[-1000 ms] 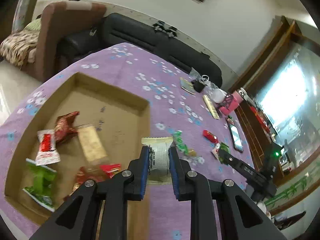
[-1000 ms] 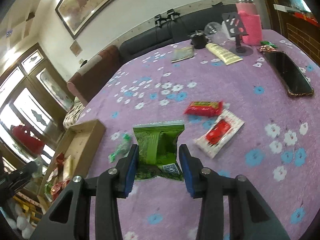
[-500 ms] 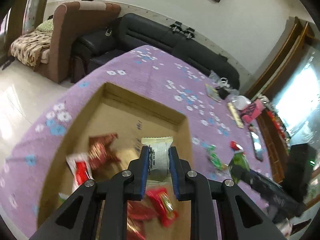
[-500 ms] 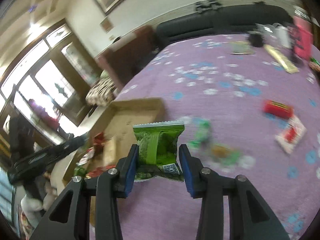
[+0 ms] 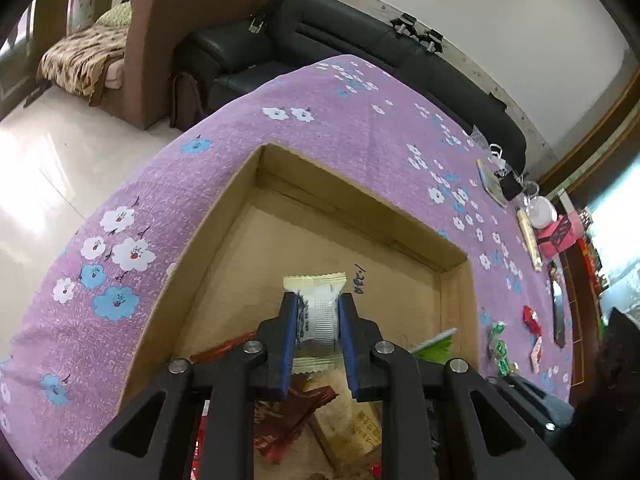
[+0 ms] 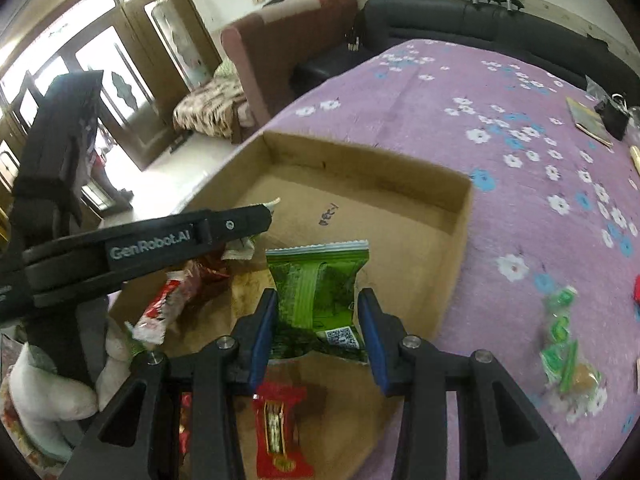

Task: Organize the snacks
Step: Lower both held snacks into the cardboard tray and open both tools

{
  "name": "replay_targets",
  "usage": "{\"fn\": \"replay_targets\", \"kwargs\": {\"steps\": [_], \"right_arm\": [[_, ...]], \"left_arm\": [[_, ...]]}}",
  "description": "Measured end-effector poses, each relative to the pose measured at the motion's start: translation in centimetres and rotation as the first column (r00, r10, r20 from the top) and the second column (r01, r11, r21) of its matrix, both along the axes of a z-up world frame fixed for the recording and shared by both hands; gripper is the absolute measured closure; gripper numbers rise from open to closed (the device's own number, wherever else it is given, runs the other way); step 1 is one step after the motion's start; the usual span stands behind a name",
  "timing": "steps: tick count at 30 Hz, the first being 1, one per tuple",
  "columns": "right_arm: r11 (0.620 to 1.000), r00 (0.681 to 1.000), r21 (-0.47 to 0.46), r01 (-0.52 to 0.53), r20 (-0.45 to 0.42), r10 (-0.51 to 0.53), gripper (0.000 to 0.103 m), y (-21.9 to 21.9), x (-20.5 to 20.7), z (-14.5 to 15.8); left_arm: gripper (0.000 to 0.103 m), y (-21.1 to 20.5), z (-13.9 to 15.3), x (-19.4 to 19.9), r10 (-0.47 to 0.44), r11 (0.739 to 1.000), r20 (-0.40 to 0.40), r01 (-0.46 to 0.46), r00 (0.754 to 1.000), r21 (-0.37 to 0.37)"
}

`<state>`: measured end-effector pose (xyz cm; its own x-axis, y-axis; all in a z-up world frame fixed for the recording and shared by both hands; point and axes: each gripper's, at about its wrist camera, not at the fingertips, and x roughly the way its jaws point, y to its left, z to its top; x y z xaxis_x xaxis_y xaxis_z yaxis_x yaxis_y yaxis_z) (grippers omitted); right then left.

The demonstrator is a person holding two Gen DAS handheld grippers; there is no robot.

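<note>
My left gripper (image 5: pixel 318 312) is shut on a cream and white snack packet (image 5: pixel 316 312) and holds it above the inside of the shallow cardboard box (image 5: pixel 352 196). My right gripper (image 6: pixel 318 312) is shut on a green snack packet (image 6: pixel 320 280) and holds it over the same box (image 6: pixel 360 156). The left gripper's black body (image 6: pixel 160 240) crosses the right wrist view at left. Several red and gold snacks (image 6: pixel 280 428) lie on the box floor. The green packet's edge (image 5: pixel 434 344) shows in the left wrist view.
The box sits on a purple flowered tablecloth (image 5: pixel 320 120). Loose snacks lie on the cloth right of the box: green candies (image 6: pixel 560 332), a red packet (image 5: pixel 530 316). A phone (image 5: pixel 558 312), a pink box (image 5: pixel 556 236) and cups stand farther right. Sofas lie beyond the table.
Both grippers have swung left from over the loose snacks on the cloth to above the cardboard box, each still holding its packet.
</note>
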<state>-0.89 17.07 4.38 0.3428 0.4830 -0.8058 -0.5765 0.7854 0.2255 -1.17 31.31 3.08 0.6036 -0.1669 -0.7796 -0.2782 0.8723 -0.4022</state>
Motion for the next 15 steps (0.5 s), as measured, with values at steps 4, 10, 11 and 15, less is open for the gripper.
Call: {"fn": "replay_targets", "kwargs": {"steps": [4, 10, 11, 15], "right_arm": [[1.0, 1.0, -0.025, -0.018, 0.0, 0.018, 0.062, 0.8, 0.2, -0.8], [1.0, 1.0, 0.002, -0.016, 0.016, 0.016, 0.062, 0.6, -0.4, -0.1], [1.0, 1.0, 0.011, -0.013, 0.022, 0.013, 0.062, 0.4, -0.6, 0.3], [0.998, 0.998, 0.061, 0.014, 0.06, -0.018, 0.062, -1.5, -1.7, 2.1]], "left_arm": [[0.082, 0.4, 0.8, -0.9, -0.002, 1.0, 0.031, 0.003, 1.0, -0.003], [0.037, 0.8, 3.7, -3.8, 0.051, 0.999, 0.112, -0.052, 0.992, 0.008], [0.029, 0.7, 4.4, -4.6, 0.066, 0.997, 0.133, -0.069, 0.989, 0.022], [0.006, 0.3, 6.7, -7.4, 0.126, 0.99, 0.197, -0.136, 0.972, 0.04]]}}
